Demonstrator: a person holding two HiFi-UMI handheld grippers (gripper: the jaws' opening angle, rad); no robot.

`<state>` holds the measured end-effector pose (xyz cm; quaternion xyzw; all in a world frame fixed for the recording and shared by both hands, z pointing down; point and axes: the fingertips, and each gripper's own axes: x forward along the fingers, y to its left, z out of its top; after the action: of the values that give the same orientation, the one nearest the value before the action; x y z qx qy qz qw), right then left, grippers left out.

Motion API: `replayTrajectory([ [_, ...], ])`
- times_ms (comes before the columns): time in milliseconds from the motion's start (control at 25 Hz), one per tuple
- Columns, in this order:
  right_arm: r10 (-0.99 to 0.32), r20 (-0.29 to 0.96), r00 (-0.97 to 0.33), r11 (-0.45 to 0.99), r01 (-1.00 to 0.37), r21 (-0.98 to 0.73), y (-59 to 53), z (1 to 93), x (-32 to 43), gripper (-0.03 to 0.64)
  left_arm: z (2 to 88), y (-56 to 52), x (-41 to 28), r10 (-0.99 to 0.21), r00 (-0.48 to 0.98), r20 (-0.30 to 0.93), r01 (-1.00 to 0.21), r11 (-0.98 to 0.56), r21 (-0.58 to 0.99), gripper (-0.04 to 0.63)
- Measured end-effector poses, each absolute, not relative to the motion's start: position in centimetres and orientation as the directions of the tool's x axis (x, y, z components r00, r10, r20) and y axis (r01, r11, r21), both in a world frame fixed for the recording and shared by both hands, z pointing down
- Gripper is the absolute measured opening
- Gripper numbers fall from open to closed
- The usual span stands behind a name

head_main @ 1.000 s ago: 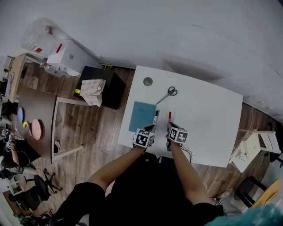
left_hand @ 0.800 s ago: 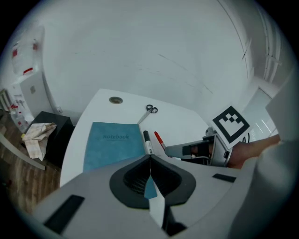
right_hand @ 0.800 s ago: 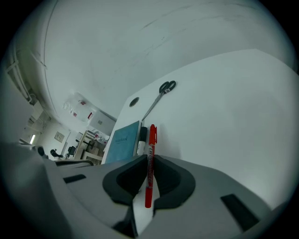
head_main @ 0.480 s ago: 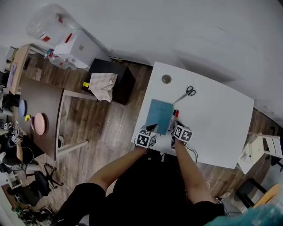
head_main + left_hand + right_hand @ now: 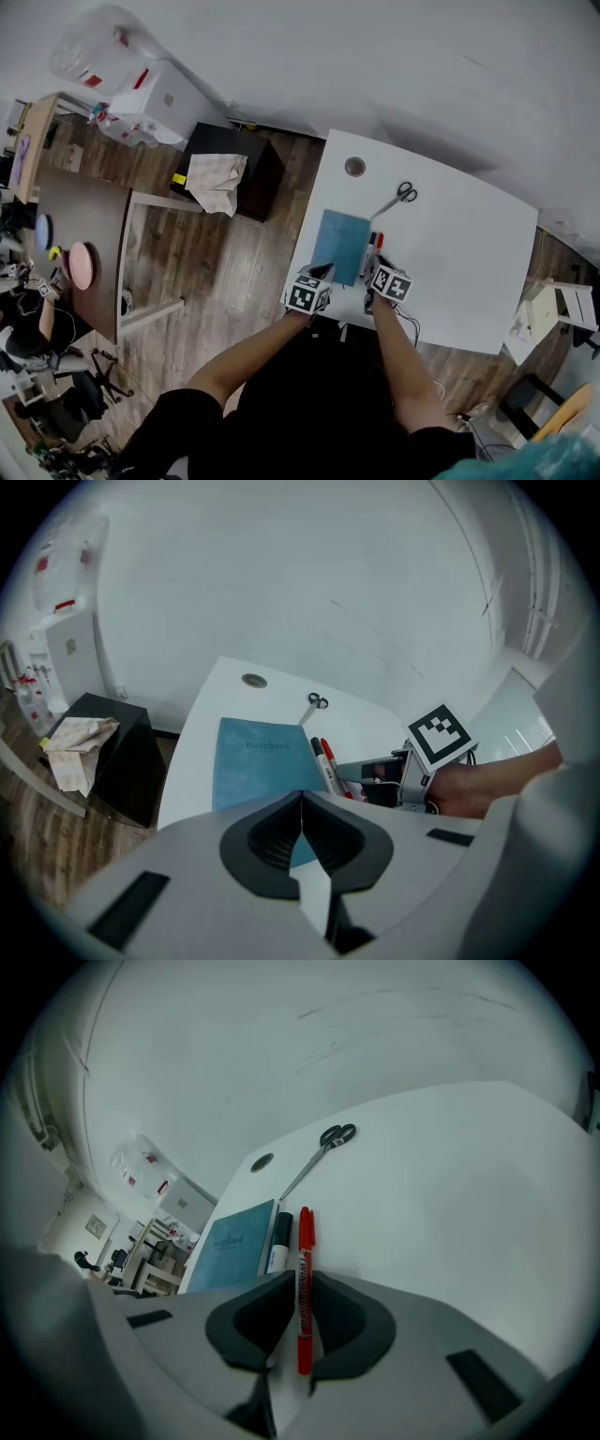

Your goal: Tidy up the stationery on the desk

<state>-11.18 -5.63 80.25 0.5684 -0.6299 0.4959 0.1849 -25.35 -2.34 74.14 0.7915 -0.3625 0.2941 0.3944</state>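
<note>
Right gripper view has the right gripper [image 5: 302, 1286] with its fingers [image 5: 352, 1321] clamped on a red pen [image 5: 305, 1232], which points away across the white tabletop [image 5: 450, 1204]. A black marker [image 5: 278, 1241] lies just beside the pen, against the long edge of a blue notebook [image 5: 234, 1246]. Beyond them a pair of scissors [image 5: 323, 1147] lies apart from the rest, near a round hole in the tabletop. Left gripper view has the left gripper [image 5: 302, 797] with its fingers [image 5: 267, 841] pressed together at the near edge of the notebook; whether they pinch the cover cannot be told
</note>
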Motion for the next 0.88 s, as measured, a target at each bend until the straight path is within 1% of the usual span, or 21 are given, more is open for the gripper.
replayTrajectory([
  [120,-0.532,0.793,-0.298,-0.140,-0.892,-0.429,-5.7,80.1,-11.3,0.061,74.0,-2.6,-25.1,-0.338,0.569,0.750,-0.801,-0.437,0.410,0.014],
  [240,-0.544,0.783,-0.302,-0.142,-0.886,-0.441,-5.7,79.4,-11.0,0.078,73.7,-3.0,-24.7,-0.340,0.573,0.745,-0.796,-0.448,0.407,0.014],
  [480,-0.583,0.757,-0.296,-0.119,-0.890,-0.440,-5.8,76.8,-8.6,0.080,73.7,-3.7,-22.4,-0.315,0.584,0.749,-0.772,-0.501,0.391,0.014],
  [640,-0.576,0.744,-0.338,-0.006,-0.909,-0.417,-6.3,75.5,-6.5,0.080,73.6,-4.5,-20.2,-0.322,0.571,0.755,-0.779,-0.504,0.374,0.014],
  [880,-0.526,0.753,-0.395,0.217,-0.918,-0.331,-9.1,74.1,-3.6,0.080,73.8,-4.9,-17.4,-0.339,0.552,0.762,-0.802,-0.468,0.372,0.014],
])
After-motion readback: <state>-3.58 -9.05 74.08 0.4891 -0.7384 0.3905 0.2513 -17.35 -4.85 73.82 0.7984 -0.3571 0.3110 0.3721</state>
